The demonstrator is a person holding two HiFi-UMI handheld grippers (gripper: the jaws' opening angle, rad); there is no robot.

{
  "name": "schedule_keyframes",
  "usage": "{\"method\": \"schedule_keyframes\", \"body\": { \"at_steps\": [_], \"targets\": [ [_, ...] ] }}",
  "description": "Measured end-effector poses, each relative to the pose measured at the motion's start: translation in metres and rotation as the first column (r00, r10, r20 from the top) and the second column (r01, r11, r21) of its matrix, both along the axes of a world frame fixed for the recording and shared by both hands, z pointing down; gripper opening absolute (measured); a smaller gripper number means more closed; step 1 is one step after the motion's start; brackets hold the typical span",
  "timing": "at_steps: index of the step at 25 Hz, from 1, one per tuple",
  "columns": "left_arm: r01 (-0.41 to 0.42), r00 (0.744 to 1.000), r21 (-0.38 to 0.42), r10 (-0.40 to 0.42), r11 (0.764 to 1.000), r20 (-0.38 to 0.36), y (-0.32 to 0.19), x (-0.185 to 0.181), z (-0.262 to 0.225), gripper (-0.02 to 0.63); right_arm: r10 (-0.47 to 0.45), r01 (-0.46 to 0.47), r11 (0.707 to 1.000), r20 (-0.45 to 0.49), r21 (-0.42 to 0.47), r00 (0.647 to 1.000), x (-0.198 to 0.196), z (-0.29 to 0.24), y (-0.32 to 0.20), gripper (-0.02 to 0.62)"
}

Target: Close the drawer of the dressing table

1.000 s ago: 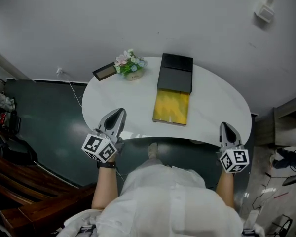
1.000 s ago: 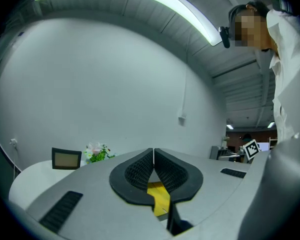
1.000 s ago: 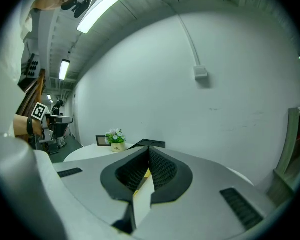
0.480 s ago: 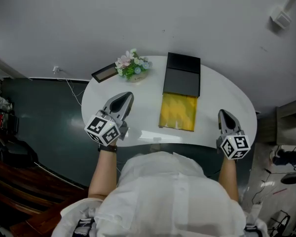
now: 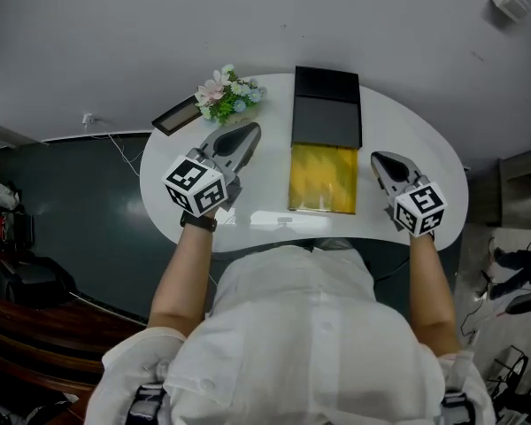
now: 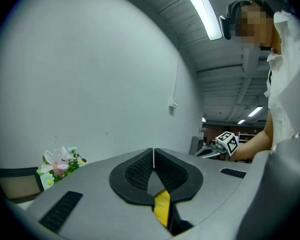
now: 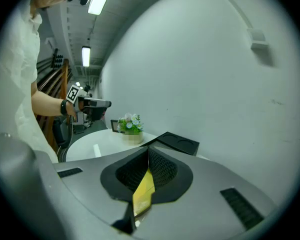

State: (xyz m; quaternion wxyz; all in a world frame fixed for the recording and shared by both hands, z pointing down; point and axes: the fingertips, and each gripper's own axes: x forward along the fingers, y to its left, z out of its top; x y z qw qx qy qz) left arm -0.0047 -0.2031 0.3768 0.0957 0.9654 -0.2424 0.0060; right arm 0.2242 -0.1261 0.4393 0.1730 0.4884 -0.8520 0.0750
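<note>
2 shut-jawed grippers, left gripper (image 5: 250,132) and right gripper (image 5: 377,158), advanced over table (image 5: 266,189), flanking yellow drawer (image 5: 321,178).

White table (image 5: 407,149) bears flowers (image 5: 227,95), frame (image 5: 177,116), black box (image 5: 327,109), yellow drawer (image 5: 322,178).

Yellow drawer (image 5: 322,178), pulled out open from black case (image 5: 327,107), flat on white dressing table (image 5: 274,184)

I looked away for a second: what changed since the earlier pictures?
Both tongs moved forward from the near edge of the table: left tongs now near the flowers, right tongs beside the yellow drawer. Both stayed shut, holding nothing. Drawer still open; flowers and frame unmoved.
</note>
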Motion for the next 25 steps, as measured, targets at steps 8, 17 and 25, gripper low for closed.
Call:
{"method": "schedule_keyframes", "body": {
  "at_steps": [8,17,25],
  "targets": [
    [-0.065,0.998,-0.071,0.066,0.995,0.012,0.020,0.029,0.033,0.018,-0.281,0.256,0.944,-0.102,-0.206,0.954,-0.042,0.054,0.014,0.011],
    [-0.072,0.997,-0.122,0.073,0.990,0.006,0.033,0.038,0.051,0.018,-0.544,0.471,0.798,-0.112,-0.376,0.832,-0.107,0.096,0.047,0.072],
    [-0.081,0.997,-0.126,0.082,0.989,0.004,0.038,0.041,0.058,0.018,-0.755,0.568,0.606,-0.180,-0.557,0.630,-0.146,0.137,0.074,0.072]
  ]
}}
